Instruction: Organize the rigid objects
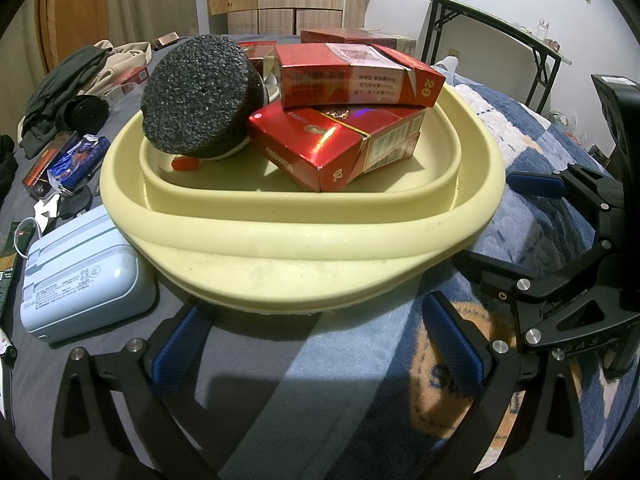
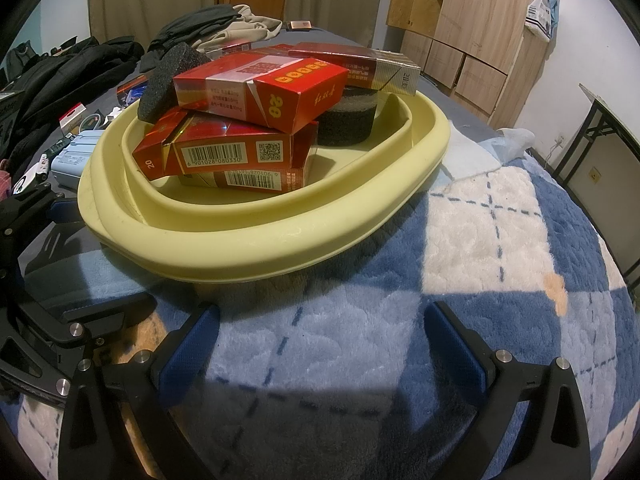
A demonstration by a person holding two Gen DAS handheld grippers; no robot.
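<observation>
Left gripper, right gripper: both spread, empty. Glossy red cardboard boxes piled loosely, seemingly tilted, in pale yellow collapsible silicone basin; nudging soft rim risks toppling stack.

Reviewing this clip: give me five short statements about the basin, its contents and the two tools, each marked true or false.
1. The yellow basin holds red boxes. True.
2. The left tool is shut on a red box. False: it is open and holds nothing.
3. A black sponge disc leans inside the basin. True.
4. The light blue case lies inside the basin. False: it lies beside it on the bed.
5. The right tool grips the basin's rim. False: it is open, short of the rim, over the checked blanket.
</observation>
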